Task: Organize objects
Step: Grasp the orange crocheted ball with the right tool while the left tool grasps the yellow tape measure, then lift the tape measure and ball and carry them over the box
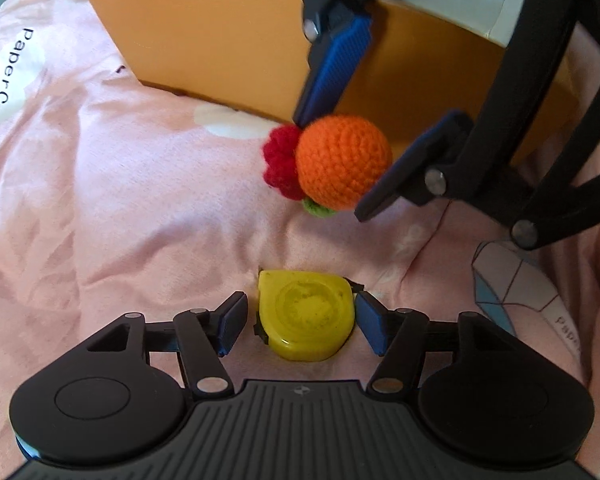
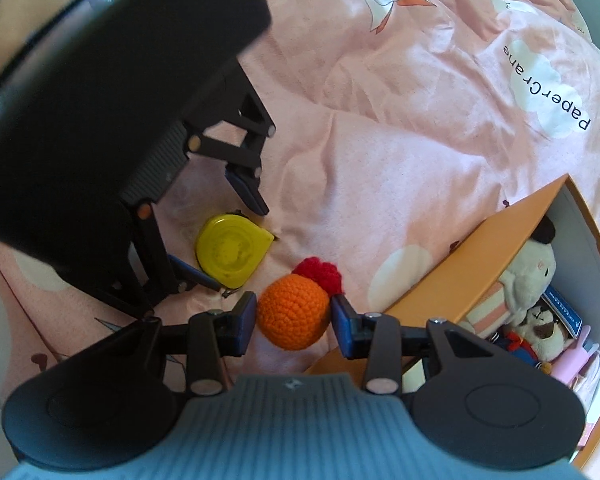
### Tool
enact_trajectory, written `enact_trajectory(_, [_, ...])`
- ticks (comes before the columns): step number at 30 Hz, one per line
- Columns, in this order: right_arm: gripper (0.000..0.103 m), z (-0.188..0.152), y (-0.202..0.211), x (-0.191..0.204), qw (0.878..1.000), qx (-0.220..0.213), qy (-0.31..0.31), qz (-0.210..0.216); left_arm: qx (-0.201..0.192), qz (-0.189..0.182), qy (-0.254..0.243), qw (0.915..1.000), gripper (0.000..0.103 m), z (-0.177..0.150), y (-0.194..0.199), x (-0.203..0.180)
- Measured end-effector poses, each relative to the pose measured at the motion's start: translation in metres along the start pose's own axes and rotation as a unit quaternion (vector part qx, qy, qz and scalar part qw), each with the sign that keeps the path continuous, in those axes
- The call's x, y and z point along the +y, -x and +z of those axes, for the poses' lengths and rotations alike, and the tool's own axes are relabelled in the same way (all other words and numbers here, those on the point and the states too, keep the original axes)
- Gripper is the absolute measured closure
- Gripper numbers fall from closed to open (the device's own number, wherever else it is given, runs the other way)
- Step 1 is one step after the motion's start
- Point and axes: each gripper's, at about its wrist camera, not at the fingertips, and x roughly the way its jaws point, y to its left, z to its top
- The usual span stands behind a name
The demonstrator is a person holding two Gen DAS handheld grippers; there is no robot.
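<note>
A yellow tape measure (image 1: pixel 306 314) lies flat on the pink bedsheet (image 1: pixel 120 200). My left gripper (image 1: pixel 300 322) points down over it and is open, one blue pad on each side of the case with a small gap on the left. In the right wrist view the tape measure (image 2: pixel 230 250) lies between the left gripper's (image 2: pixel 236 244) spread fingers. My right gripper (image 2: pixel 294 322) is shut on an orange crocheted ball (image 2: pixel 292 312) with a red tuft. The left wrist view shows that ball (image 1: pixel 342 160) held in the right gripper (image 1: pixel 332 166), just in front of the box.
An orange cardboard box (image 1: pixel 204 40) stands open on the bed beyond the ball. In the right wrist view the box (image 2: pixel 480 264) holds plush toys (image 2: pixel 528 276) and several small items. The crumpled sheet spreads out to the left.
</note>
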Motion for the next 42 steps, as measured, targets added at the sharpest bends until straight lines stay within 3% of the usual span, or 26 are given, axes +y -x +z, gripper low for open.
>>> enact_trajectory(4, [0.06, 0.001, -0.002, -0.001, 1.0, -0.002, 0.001, -0.003, 0.011, -0.005, 0.002, 0.9999, 0.031, 0.001, -0.006, 0.001])
enact_trajectory(6, [0.06, 0.001, -0.001, 0.0, 1.0, -0.002, 0.001, -0.003, 0.014, -0.005, 0.005, 0.9999, 0.041, 0.002, -0.008, 0.002])
enact_trajectory(16, [0.06, 0.0, -0.003, 0.001, 1.0, -0.007, 0.002, -0.008, 0.007, 0.013, 0.039, 0.9991, 0.042, -0.002, 0.01, 0.005])
enact_trajectory(25, [0.06, -0.002, 0.007, 0.0, 0.999, -0.04, -0.015, 0.008, -0.054, 0.024, 0.084, 0.9947, 0.042, -0.009, 0.065, 0.014])
enact_trajectory(33, [0.06, -0.008, 0.044, 0.001, 0.996, -0.084, -0.02, -0.019, -0.107, 0.04, 0.106, 0.9878, 0.042, 0.0, 0.122, 0.022])
enact_trajectory(42, [0.06, -0.037, 0.089, -0.019, 0.99, -0.115, -0.063, -0.046, -0.15, 0.033, 0.087, 0.9842, 0.042, 0.032, 0.17, -0.001])
